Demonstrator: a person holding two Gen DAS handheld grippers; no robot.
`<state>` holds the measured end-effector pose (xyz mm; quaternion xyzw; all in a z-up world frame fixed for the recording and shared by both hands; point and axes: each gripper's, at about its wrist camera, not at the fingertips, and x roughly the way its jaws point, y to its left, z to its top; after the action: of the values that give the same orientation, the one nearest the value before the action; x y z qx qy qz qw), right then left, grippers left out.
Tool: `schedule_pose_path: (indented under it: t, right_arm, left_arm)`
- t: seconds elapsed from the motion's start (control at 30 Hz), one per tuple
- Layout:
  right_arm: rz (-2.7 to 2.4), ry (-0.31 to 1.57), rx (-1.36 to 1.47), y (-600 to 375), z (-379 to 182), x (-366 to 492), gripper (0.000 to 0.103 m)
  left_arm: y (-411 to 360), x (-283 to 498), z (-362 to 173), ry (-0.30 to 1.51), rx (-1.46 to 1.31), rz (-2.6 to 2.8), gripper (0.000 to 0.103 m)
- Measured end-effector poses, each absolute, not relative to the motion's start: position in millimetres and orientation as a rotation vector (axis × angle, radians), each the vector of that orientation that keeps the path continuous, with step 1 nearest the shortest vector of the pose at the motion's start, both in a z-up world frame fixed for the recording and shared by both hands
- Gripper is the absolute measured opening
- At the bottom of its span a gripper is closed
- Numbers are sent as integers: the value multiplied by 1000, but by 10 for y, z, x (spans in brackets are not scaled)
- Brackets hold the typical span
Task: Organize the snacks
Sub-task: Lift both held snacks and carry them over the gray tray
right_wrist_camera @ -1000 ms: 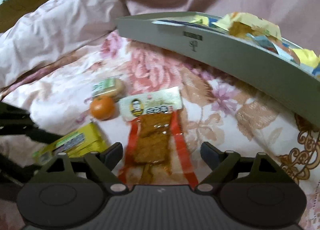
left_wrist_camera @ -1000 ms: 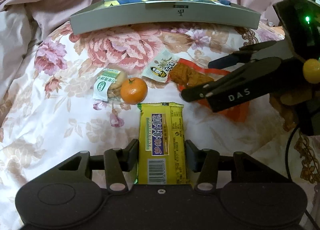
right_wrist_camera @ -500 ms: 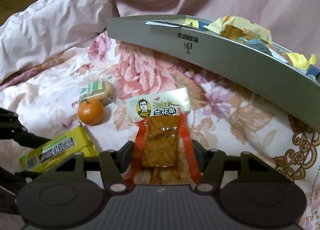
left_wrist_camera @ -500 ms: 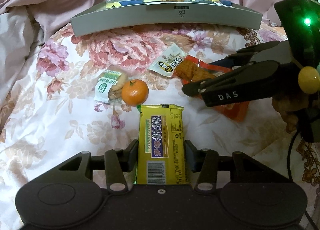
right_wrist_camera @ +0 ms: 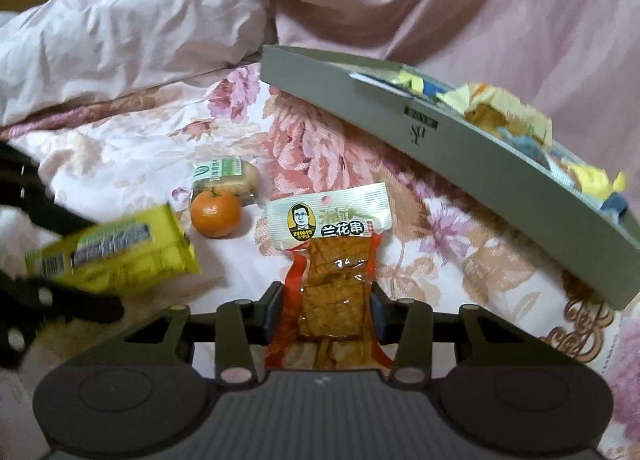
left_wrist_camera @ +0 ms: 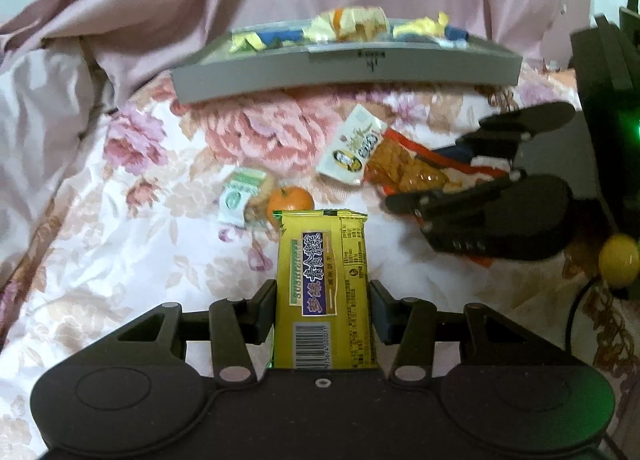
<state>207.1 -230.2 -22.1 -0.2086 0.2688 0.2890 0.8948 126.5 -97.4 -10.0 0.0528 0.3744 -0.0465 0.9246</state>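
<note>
My left gripper [left_wrist_camera: 323, 300] is shut on a yellow biscuit pack [left_wrist_camera: 325, 292] and holds it above the bed; the pack also shows in the right wrist view [right_wrist_camera: 116, 252]. My right gripper [right_wrist_camera: 325, 306] is shut on a red tofu snack pack [right_wrist_camera: 332, 268], raised off the bedspread; this pack shows in the left wrist view [left_wrist_camera: 400, 168]. A grey tray [left_wrist_camera: 348, 68] with several wrapped snacks lies beyond, seen also in the right wrist view [right_wrist_camera: 440, 156]. A mandarin [right_wrist_camera: 216, 214] and a green-labelled cake pack [right_wrist_camera: 224, 176] lie on the bed.
The floral bedspread [left_wrist_camera: 120, 220] covers the surface. A pink quilt [right_wrist_camera: 120, 40] is heaped at the back and left. The right gripper body [left_wrist_camera: 500, 216] is close to the right of my left gripper.
The right gripper closed on the tofu snack pack and lifted it. The left gripper rose with the yellow pack and both moved a little toward the tray.
</note>
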Motion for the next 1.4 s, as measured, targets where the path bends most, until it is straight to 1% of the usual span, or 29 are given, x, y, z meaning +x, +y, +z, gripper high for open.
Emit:
schedule_pose_path:
  t: [0.17,0.33,0.6,0.83,0.97,1.17,1.4]
  right_arm:
    - [579,449,-502,-2284,-122,1884,47]
    - [565,327,-514,-2329,52,1687,47]
    - [462,153,-387,-2517,353,1640,47]
    - [352,97,-228,-2748,471,1924,48]
    - [286,68,-184,-2814,501,2171,48]
    - [206,73,-76,-2946,507,2604,48]
    - [198,77,-59,-2938,405,2929,49]
  left_arm:
    - [-950,1222,56,702,88,-69,50]
    - [-890,1248,264,622,42,-38,50]
    - [-817,1592,633,538,-47,1,50]
    - [-967,2089,857,469,-69,-2,50]
    - [-1075,2410,927,448,-70,-11,50]
    - [-1254,2871,978,426,-68,-22,50]
    - [-1410,3264,989,409,-41,-48,50]
